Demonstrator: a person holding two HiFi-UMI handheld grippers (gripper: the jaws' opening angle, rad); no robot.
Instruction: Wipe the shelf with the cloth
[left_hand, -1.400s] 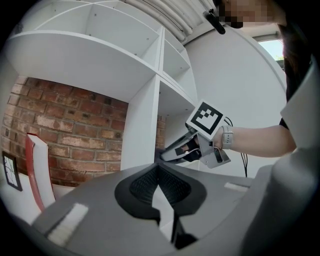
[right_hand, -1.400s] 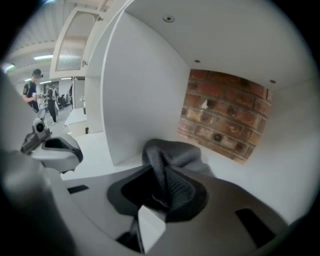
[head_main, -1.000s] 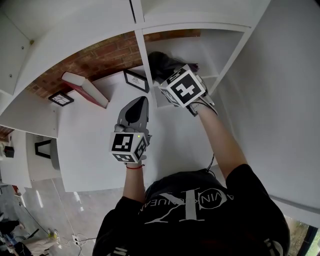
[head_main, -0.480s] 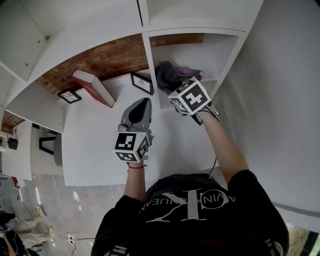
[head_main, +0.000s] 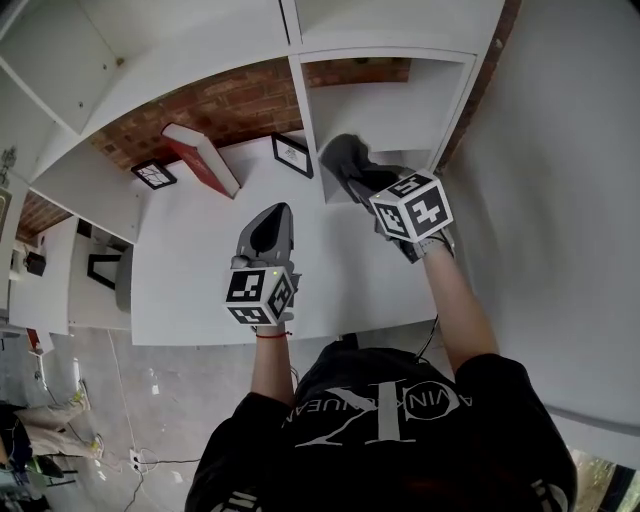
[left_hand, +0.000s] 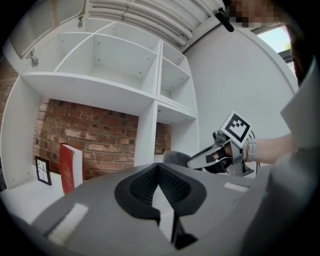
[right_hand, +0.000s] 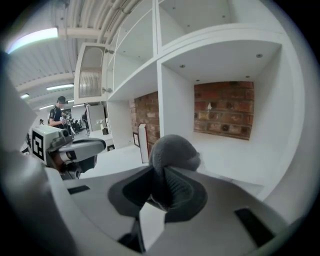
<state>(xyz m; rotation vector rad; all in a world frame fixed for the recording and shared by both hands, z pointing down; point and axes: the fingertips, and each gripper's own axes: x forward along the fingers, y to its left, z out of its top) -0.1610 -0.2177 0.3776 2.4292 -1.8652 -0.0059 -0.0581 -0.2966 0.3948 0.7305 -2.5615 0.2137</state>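
The cloth (right_hand: 172, 150) is sitting bunched at the tips of my right tongs (right_hand: 162, 175), which are gripping it; the shelf floor (right_hand: 235, 162) is lying just ahead and below them. My left tongs (left_hand: 157, 169) are hovering closed and empty, farther off to their left.

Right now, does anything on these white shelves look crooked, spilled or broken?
Nothing stands out. The red book and a small framed picture stand on the shelf by the brick wall, nothing spilled; the grey cloth is just bunched in the right gripper.
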